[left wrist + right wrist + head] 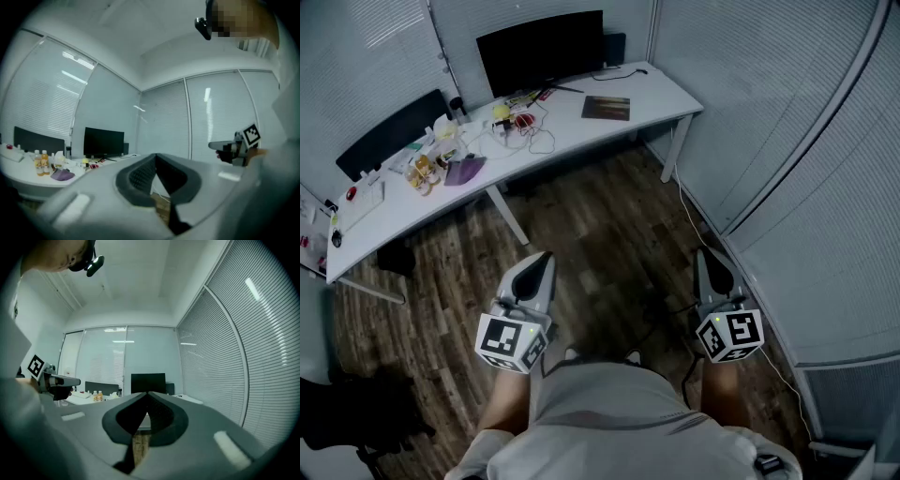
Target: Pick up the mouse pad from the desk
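Observation:
The mouse pad (606, 108) is a dark brownish rectangle lying flat on the right part of the white desk (666, 92), far ahead of me. My left gripper (547, 258) and right gripper (704, 253) are held level over the wooden floor, well short of the desk. Both are shut with nothing between the jaws. In the left gripper view the left gripper (155, 155) shows its jaws meeting at the tip, with the right gripper (233, 148) off to the side. The right gripper (148, 393) is likewise closed in its own view. The pad cannot be made out in either gripper view.
A black monitor (542, 49) stands at the desk's back edge. Bottles (422, 171), a purple cloth (465, 171) and tangled cables (530, 131) crowd the desk's middle and left. A black chair (392, 131) is behind it. Blinds (825, 187) close the right side.

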Motion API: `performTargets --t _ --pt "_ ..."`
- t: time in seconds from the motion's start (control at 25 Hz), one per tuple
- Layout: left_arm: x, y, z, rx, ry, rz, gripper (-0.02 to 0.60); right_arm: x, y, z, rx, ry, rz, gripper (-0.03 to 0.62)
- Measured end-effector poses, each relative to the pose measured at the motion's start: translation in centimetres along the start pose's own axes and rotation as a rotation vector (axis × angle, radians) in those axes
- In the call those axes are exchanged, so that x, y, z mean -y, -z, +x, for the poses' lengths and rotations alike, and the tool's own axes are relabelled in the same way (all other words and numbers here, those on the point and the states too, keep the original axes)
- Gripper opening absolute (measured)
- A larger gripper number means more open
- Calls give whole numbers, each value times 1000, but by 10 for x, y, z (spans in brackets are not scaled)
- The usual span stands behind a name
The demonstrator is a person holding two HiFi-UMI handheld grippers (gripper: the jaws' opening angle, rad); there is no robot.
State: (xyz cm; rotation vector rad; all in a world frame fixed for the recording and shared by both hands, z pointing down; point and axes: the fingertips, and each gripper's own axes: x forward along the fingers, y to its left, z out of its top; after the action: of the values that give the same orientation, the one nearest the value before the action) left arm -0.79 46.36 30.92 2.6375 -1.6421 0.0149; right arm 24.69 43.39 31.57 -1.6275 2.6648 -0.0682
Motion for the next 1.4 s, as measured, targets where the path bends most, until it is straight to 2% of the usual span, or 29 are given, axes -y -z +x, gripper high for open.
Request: performTargets --t 0.4,0.64,1.04,1.4 --pt "5 9 9 -32 26 5 2 9 15 1 -15 19 33 6" --pt "-5 16 2 -37 31 -13 2 2 18 6 9 15 97 6" --pt "-67 17 -31 -15 -2 -61 2 -45 24 43 -37 22 118 8" --pt "-143 43 -63 -53 -22 -106 2 -119 41 89 -89 -14 104 8"
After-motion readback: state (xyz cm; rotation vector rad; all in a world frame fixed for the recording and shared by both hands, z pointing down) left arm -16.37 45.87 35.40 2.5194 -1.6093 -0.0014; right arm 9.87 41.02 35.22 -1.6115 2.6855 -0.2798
